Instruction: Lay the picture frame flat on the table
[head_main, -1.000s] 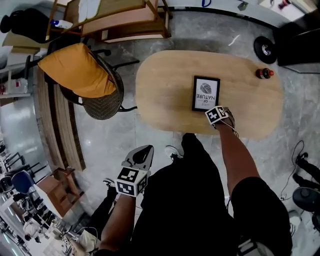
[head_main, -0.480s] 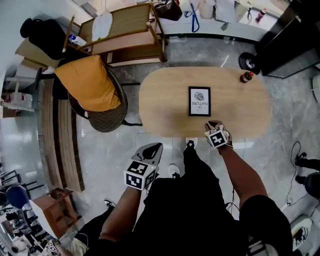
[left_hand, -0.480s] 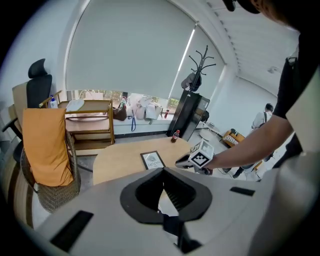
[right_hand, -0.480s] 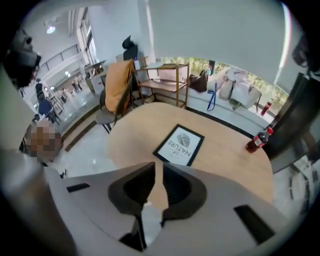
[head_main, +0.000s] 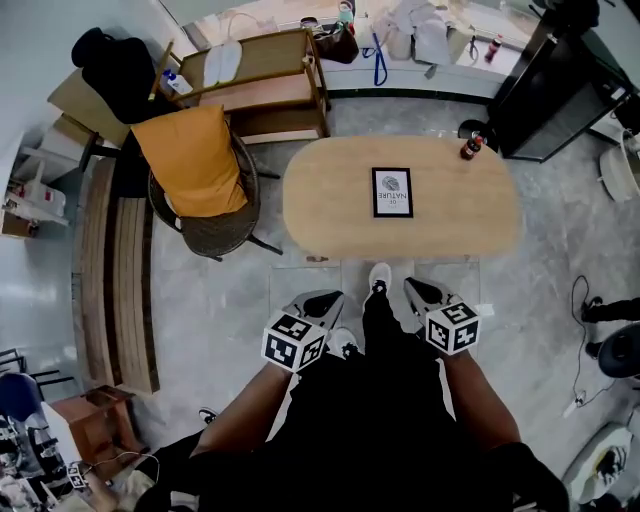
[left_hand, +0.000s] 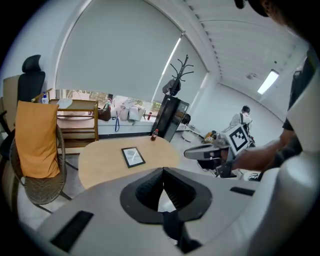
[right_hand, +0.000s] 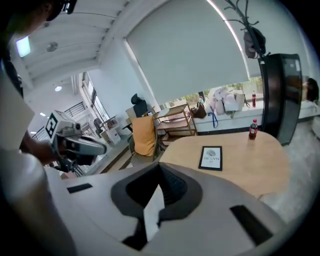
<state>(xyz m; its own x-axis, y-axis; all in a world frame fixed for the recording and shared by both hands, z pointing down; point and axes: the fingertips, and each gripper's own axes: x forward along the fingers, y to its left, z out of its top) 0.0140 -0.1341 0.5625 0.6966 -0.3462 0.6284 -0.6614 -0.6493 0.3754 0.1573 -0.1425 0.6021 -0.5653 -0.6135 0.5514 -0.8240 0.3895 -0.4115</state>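
Frame (head_main: 391, 192) flat on table (head_main: 320, 205) — left gripper (head_main: 322, 299) jaws together, empty; right gripper (head_main: 416, 289) jaws just closed, nothing between.

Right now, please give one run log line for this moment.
picture frame: flat on table | left gripper: shut, empty | right gripper: jaws just closed, empty | both: back from table | task: looks done

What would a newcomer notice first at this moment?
The black picture frame lies flat in the middle of the oval wooden table, print facing up. Left of the table, a chair draped in bright orange cloth stands out. A small bottle stands near the table's far right corner.
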